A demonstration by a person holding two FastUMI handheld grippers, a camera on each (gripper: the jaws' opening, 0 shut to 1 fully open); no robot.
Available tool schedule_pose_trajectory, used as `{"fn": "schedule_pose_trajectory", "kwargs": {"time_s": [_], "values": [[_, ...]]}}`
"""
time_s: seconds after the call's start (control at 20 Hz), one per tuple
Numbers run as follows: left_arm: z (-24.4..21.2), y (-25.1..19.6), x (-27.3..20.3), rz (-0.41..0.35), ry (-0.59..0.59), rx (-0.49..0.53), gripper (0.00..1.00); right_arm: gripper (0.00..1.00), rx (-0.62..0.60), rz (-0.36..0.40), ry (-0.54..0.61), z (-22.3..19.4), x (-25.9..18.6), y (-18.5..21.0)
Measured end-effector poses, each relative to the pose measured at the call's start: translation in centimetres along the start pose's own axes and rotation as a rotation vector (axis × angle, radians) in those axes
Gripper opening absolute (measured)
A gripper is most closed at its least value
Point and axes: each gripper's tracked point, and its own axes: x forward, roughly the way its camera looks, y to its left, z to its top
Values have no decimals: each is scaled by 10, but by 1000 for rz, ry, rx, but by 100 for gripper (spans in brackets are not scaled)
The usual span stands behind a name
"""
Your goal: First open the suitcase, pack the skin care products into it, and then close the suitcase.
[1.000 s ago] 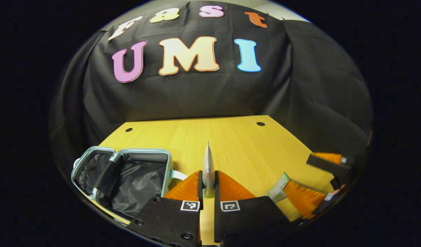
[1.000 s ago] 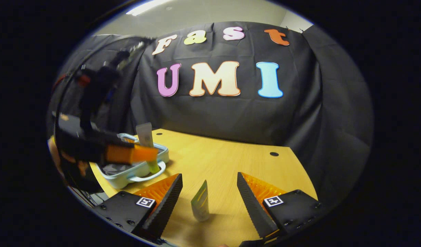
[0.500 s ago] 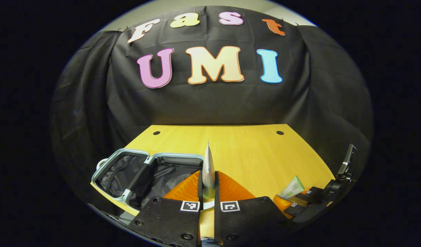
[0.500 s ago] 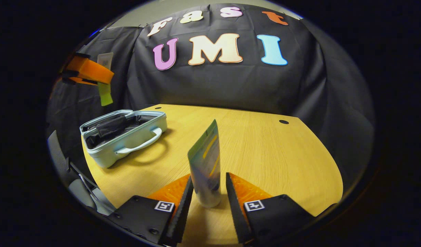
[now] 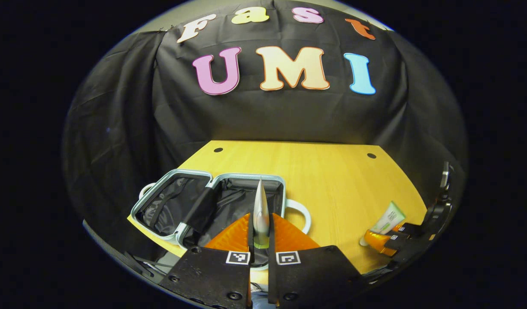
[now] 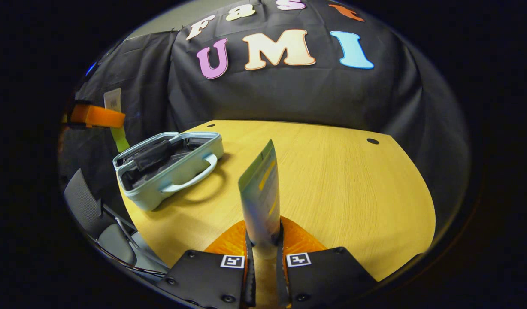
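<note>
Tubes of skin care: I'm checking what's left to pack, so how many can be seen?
2. One tube is clamped in the left gripper above the open suitcase; the other tube is clamped in the right gripper over the table. None visible inside the suitcase.

A wooden worktop (image 5: 315, 171) stretches before me, two dark holes near its far corners, black cloth wall (image 5: 289, 116) behind.

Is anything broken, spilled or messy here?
Nothing stands out. The suitcase lies open on the table, its lining empty. Each tongs grips one tube: the left tongs a silvery tube, the right tongs a green-and-white tube. No spills or damage visible.
</note>
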Motion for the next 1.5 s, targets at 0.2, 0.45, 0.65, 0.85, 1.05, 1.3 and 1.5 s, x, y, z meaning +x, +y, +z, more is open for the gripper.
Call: {"fn": "schedule_pose_trajectory", "kwargs": {"time_s": [0.2, 0.45, 0.65, 0.85, 1.05, 1.3, 1.5], "values": [[-21, 31, 23, -8, 98, 35, 8, 21, 46, 4, -49, 47, 0, 21], [-53, 72, 61, -45, 241, 60, 7, 21, 64, 14, -73, 90, 9, 78], [-84, 98, 88, -95, 353, 120, 8, 21, 66, 29, -38, 103, 21, 139], [-95, 123, 107, -195, 383, 107, 8, 21, 79, 17, 4, 105, 42, 194], [-113, 128, 125, -285, 437, 120, 11, 21, 110, -18, 86, 90, 54, 229], [-104, 105, 129, -395, 411, 54, 35, 21, 140, -11, 203, 61, 63, 249], [-67, 106, 116, -429, 296, 33, 83, 21, 142, -18, 287, 33, 87, 256]]}}
